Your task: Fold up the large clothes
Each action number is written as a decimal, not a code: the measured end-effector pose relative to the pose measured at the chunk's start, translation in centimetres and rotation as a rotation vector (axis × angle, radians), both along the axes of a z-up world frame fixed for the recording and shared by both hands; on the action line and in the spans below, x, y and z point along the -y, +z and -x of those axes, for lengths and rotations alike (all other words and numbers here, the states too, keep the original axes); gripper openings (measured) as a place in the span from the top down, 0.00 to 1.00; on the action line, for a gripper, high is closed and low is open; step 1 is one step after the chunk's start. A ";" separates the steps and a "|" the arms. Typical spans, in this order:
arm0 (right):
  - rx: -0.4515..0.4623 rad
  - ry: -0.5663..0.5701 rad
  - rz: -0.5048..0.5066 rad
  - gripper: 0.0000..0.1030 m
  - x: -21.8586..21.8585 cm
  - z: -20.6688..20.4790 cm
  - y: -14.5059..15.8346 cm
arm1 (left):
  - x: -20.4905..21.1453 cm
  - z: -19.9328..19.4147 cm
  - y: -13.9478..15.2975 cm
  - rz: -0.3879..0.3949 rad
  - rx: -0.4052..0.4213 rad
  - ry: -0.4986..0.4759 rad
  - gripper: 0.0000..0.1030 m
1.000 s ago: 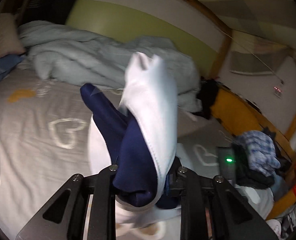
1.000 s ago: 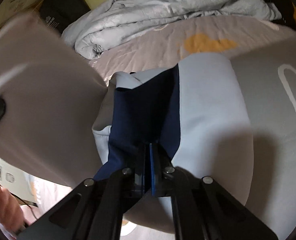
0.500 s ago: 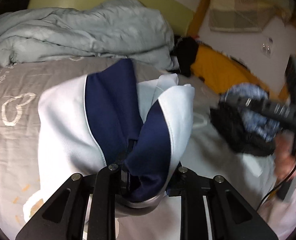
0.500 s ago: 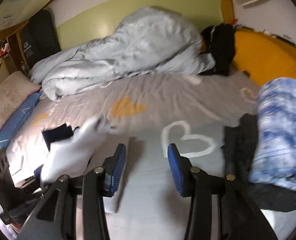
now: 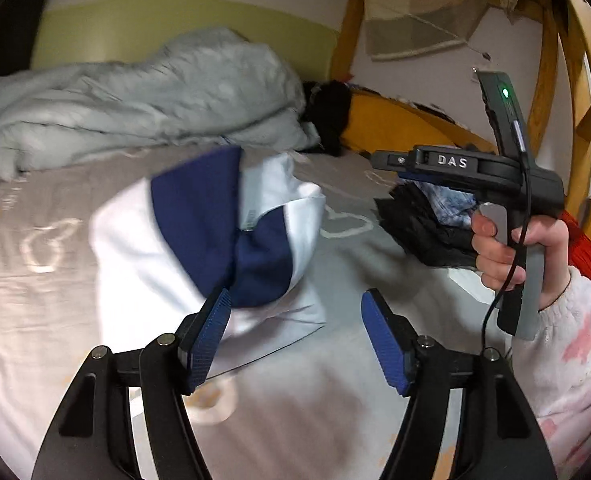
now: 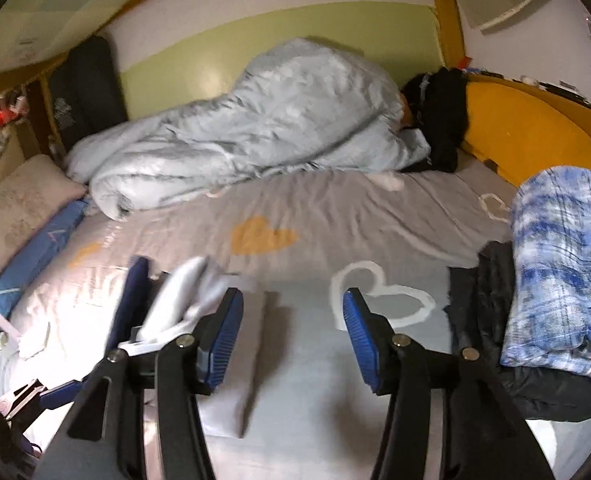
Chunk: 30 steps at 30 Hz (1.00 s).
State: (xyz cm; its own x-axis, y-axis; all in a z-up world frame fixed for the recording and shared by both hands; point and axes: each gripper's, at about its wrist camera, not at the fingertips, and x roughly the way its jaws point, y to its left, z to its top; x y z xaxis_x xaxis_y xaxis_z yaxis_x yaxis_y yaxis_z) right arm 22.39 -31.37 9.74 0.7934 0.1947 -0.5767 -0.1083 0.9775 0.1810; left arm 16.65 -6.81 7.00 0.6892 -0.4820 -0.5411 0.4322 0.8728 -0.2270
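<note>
A white and navy garment (image 5: 215, 236) lies bunched on the grey bed sheet (image 5: 35, 320), just beyond my left gripper (image 5: 295, 336). The left gripper is open and empty; its left pad (image 5: 211, 332) sits at the garment's near edge. In the right wrist view the same garment (image 6: 183, 300) lies low at the left, blurred. My right gripper (image 6: 291, 336) is open and empty over the bare sheet (image 6: 303, 400), to the right of the garment. The right gripper's body (image 5: 467, 168) and the hand holding it show in the left wrist view.
A pale blue duvet (image 6: 263, 128) is heaped along the back wall. A blue plaid garment (image 6: 559, 264) lies on dark clothes (image 6: 491, 312) at the right. A pillow (image 6: 15, 208) sits at the left, an orange cushion (image 6: 523, 136) at the back right.
Both grippers held the garment a second ago. The right gripper let go first and swung away to the right. The left gripper has now opened and the garment has dropped onto the bed.
</note>
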 end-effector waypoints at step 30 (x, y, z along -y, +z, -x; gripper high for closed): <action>-0.156 0.247 -0.061 0.67 -10.5 -2.4 -3.4 | -7.5 -7.7 -7.9 0.172 -0.233 0.247 0.42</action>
